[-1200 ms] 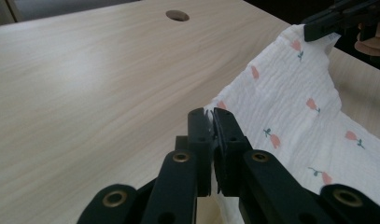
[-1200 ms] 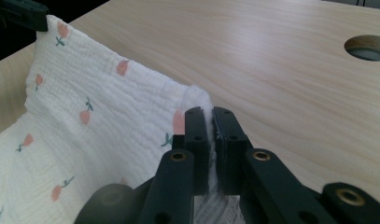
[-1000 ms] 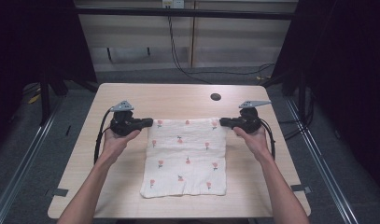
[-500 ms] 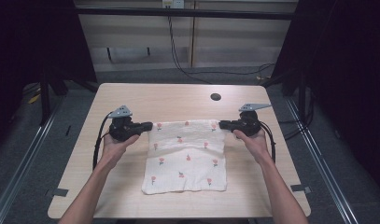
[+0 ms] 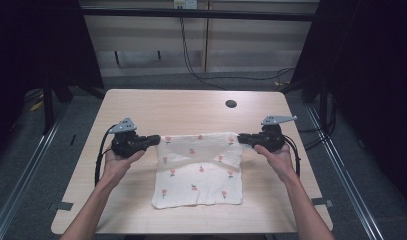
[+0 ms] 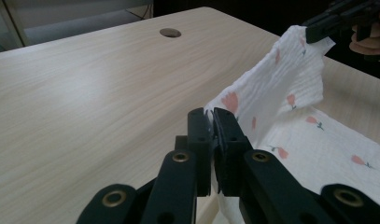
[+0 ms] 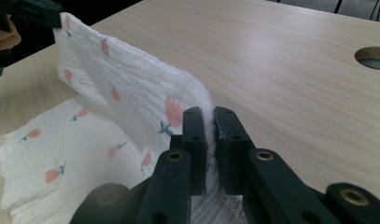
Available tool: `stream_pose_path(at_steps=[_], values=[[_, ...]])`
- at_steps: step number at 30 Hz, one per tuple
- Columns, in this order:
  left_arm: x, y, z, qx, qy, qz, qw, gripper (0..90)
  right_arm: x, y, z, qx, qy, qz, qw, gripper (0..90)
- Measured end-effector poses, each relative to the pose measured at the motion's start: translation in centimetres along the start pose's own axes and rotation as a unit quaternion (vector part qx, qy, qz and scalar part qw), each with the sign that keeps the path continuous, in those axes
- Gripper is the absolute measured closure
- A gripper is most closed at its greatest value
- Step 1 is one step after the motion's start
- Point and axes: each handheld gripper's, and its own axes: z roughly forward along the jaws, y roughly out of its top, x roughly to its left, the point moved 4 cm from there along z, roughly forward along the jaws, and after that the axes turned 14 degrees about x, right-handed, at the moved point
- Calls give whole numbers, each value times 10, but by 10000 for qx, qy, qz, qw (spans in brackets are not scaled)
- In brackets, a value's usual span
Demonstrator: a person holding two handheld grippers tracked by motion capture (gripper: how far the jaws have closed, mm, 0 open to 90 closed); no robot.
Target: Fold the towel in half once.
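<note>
A white cloth (image 5: 198, 170) printed with small red flowers lies near the middle of the light wooden table (image 5: 186, 107), its far edge lifted off the surface while the near part rests flat. The left gripper (image 5: 153, 140) has its jaws pressed together on the cloth's far left corner, and in the left gripper view the fabric (image 6: 271, 93) runs from between those jaws up and across to the other gripper (image 6: 327, 21), which pinches the opposite corner. The right gripper (image 5: 242, 137) is likewise clamped tight on the far right corner; in the right gripper view the cloth (image 7: 131, 98) stands as a raised fold between the two grippers, sagging a little in the middle. Each gripper sits in an upturned hand (image 5: 122, 160), with a black cable (image 5: 98, 160) looping off the left one beside the wrist. Beyond the cloth a round cable hole (image 5: 231, 104) sits in the tabletop, well apart from both grippers. Nothing lies on the wood around the cloth. Past the far edge, dark cables (image 5: 191, 55) trail across the grey floor.
</note>
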Motion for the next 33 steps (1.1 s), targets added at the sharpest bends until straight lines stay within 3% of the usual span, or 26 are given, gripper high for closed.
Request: stream_pose_path(at_steps=[7, 11, 20, 24, 33], values=[[-17, 12, -9, -87, -92, 310, 9994, 866, 7, 1, -13, -110, -13, -100, 9999, 833], [-22, 8, -10, -11, -107, 395, 9992, 866, 18, -1, -19, -106, 47, -247, 9996, 834], [-36, -12, -13, 252, -156, 609, 9977, 866, 34, -22, -19, 45, 179, -340, 9993, 830], [-40, -21, -15, 264, -229, 569, 9978, 866, 42, -32, -19, 147, 197, -365, 9990, 829], [-58, -48, -17, 636, -328, 751, 9946, 865, 68, -47, -27, 251, 245, -574, 9977, 825]])
